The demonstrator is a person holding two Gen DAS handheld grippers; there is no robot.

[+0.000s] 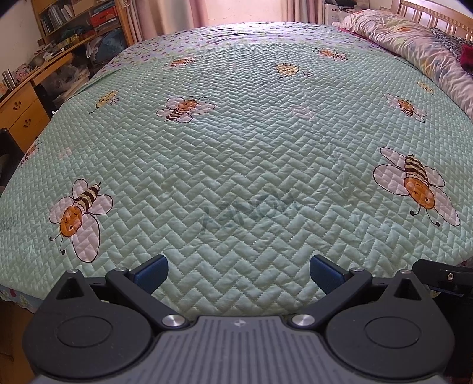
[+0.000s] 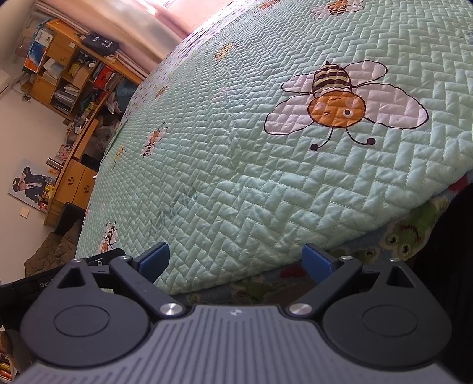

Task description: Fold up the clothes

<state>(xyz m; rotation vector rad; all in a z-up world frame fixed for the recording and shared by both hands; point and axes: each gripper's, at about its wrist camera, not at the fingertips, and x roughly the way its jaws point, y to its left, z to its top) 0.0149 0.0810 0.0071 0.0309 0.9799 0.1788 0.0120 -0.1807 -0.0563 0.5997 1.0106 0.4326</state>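
Bedroom scene: mint-green quilted bedspread with cartoon bee prints (image 1: 236, 153) filling most of both wrist views, lying flat and smooth. Rolled pale floral duvet (image 1: 414, 44) at upper right of left wrist view, along wooden slatted headboard (image 1: 437, 17). Pink curtains (image 1: 224, 11) at top centre. Cluttered wooden desk with bookshelf (image 1: 44, 59) at upper left; same unit (image 2: 71, 88) at left of right wrist view.

Left gripper (image 1: 239, 274) at bottom centre, blue-padded jaws spread wide, empty, over near edge of bedspread. Right gripper (image 2: 235, 263) at bottom centre, jaws likewise spread, empty, over bed edge where patterned fleece blanket (image 2: 399, 233) shows beneath bedspread.

No garment to fold visible in either view.
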